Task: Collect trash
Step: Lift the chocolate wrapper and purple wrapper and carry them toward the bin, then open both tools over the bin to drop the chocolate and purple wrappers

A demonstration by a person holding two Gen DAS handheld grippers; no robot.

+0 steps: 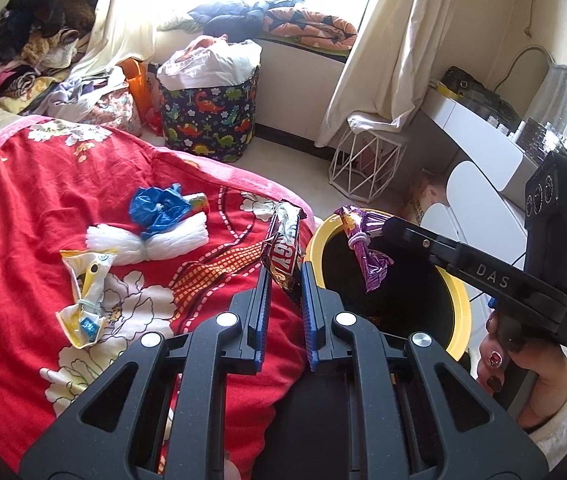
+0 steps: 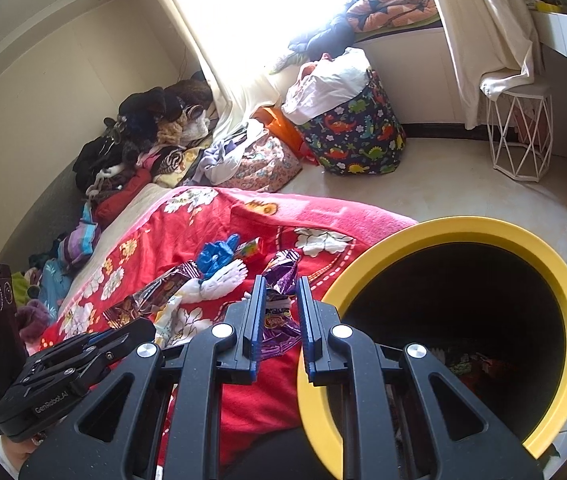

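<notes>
Much of the brown wrapper (image 1: 283,256) is legible only in part: I read a few white letters, the rest folded away between the pads of my left hand-held gripper (image 1: 285,276), which pinches its lower end over the edge of the bed (image 1: 23,216). My right hand-held gripper (image 2: 279,296) is pressed together on a purple wrapper (image 2: 279,308); from its own camera the wrapper's lower half is covered by the fingers, while the left view shows it dangling over the yellow-rimmed bin (image 1: 457,304).

The bin's inside is nearly black; only in the right view do I make out some crumpled packaging at the bottom (image 2: 467,364), too dark to name. The dinosaur-print basket (image 1: 209,120) on the floor is stuffed with white plastic bags.

Still on the red blanket lie a blue plastic bag (image 1: 159,210) on a white foam net (image 1: 147,240), with a small colourful packet half hidden behind, and a yellow snack packet (image 1: 83,300).
</notes>
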